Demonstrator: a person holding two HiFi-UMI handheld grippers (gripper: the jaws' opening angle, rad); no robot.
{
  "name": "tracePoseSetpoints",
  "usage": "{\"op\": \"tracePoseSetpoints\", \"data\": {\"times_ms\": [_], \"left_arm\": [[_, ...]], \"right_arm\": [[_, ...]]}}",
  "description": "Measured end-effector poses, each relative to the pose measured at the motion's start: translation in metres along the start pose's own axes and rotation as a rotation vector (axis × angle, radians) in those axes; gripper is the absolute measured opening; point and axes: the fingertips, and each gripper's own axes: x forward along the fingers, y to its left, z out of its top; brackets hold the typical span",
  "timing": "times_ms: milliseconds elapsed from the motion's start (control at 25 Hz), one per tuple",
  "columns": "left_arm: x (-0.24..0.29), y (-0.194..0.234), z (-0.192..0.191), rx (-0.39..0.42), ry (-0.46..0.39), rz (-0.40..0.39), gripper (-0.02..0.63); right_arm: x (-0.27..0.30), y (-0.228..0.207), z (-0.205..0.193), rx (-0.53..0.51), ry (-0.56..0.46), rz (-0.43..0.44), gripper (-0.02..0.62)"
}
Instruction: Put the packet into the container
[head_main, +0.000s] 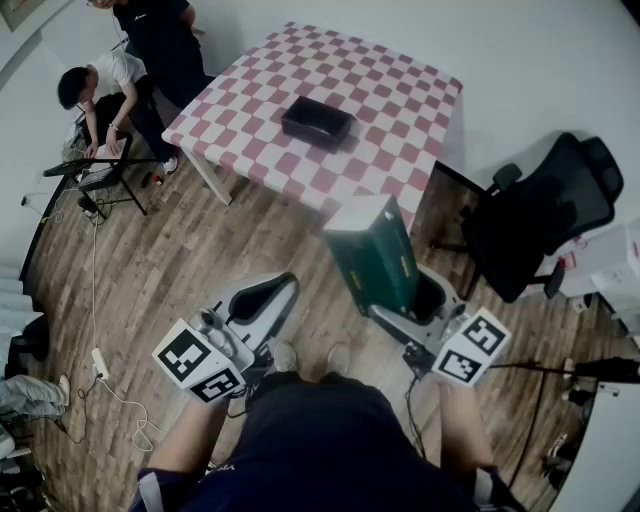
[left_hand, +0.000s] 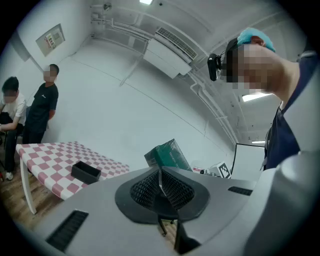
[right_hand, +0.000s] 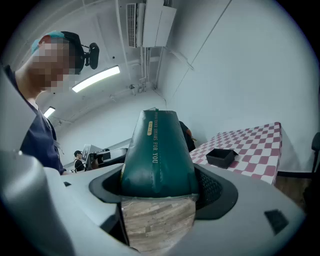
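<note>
A dark green packet (head_main: 372, 255) stands upright between the jaws of my right gripper (head_main: 395, 292), which is shut on it and held over the wooden floor, short of the table. In the right gripper view the packet (right_hand: 157, 155) fills the middle and both pads press its sides. The black container (head_main: 316, 119) sits open-topped on the red-and-white checkered table (head_main: 400, 85); it also shows small in the right gripper view (right_hand: 221, 157) and the left gripper view (left_hand: 85, 172). My left gripper (head_main: 268, 297) is shut on nothing, its jaws meeting in the left gripper view (left_hand: 160, 182).
A black office chair (head_main: 545, 210) stands right of the table. Two people (head_main: 150, 50) are at the far left by a small stand, one seated. A cable with a power strip (head_main: 99, 362) lies on the floor at left.
</note>
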Motion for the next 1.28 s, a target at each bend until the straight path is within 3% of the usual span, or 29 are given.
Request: {"op": "tracePoseSetpoints", "data": {"times_ms": [640, 960, 1080, 1280], "left_arm": [[0.043, -0.037, -0.027, 0.005, -0.014, 0.071, 0.038], [0.06, -0.032, -0.032, 0.003, -0.025, 0.094, 0.038], [0.064, -0.004, -0.025, -0.002, -0.026, 0.097, 0.038], [0.048, 0.102, 0.019, -0.042, -0.038, 0.102, 0.038]], "right_arm": [[-0.053, -0.048, -0.013, 0.019, 0.02, 0.031, 0.41], [-0.055, -0.072, -0.014, 0.026, 0.029, 0.044, 0.41], [-0.029, -0.085, -0.007, 0.031, 0.035, 0.049, 0.41], [0.08, -0.097, 0.024, 0.044, 0.07, 0.035, 0.41]]}}
